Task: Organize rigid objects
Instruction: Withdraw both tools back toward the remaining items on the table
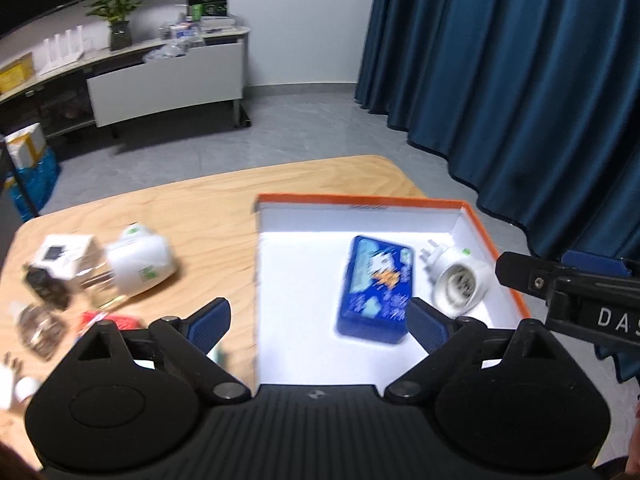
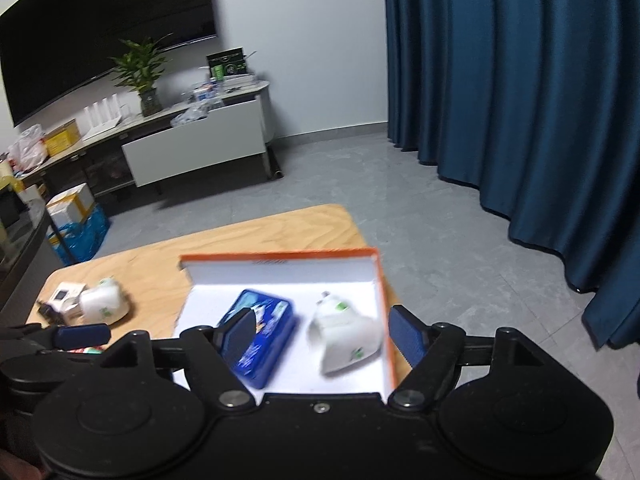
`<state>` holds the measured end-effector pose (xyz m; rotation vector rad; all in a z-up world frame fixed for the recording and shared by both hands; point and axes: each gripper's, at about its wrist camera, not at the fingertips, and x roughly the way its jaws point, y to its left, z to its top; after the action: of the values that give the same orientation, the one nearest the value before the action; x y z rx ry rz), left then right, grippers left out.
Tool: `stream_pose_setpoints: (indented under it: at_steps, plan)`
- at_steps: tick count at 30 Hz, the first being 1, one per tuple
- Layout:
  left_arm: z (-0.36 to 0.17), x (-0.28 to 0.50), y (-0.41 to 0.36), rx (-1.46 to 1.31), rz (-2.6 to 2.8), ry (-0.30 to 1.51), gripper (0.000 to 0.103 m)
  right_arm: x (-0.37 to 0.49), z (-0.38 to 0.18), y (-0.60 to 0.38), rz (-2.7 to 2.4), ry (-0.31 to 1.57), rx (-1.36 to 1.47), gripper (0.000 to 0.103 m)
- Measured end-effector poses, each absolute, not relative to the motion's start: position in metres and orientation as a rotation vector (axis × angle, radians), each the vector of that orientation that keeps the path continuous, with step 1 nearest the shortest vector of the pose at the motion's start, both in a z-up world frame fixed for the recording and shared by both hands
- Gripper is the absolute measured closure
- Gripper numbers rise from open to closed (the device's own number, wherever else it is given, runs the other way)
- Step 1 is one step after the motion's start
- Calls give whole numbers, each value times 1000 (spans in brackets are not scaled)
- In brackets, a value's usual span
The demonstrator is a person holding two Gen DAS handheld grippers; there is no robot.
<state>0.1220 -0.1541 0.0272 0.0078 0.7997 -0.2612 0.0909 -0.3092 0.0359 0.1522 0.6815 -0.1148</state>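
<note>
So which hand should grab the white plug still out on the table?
Probably the left. The left gripper is open and nearer the white plug on the table; the right gripper hangs open over the box.

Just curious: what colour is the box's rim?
Orange rim, white inside; clearest in the left wrist view.

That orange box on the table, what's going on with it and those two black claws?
A person is tidying small objects into the orange box with a handheld claw in each hand. A blue tin and a white plug-in lamp socket already lie inside. Both the left claw and the right claw are open and hold nothing. More items, including another white socket, wait on the wooden table left of the box.
</note>
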Motion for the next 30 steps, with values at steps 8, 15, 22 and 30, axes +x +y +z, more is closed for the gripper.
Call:
stream_pose_setpoints:
  at_steps: [8,15,22,30]
  plan:
    - [30,91,-105,-36,-188,778,6,76,31,-267,-29,710,131,16]
    - [28,67,-60,-82,-100,777,6,70,23,-227,61,738,104,16]
    - [24,41,-23,-114,-18,764,6,65,15,-189,151,762,50,16]
    - [2,21,18,-180,92,802,6,61,9,-178,184,780,47,16]
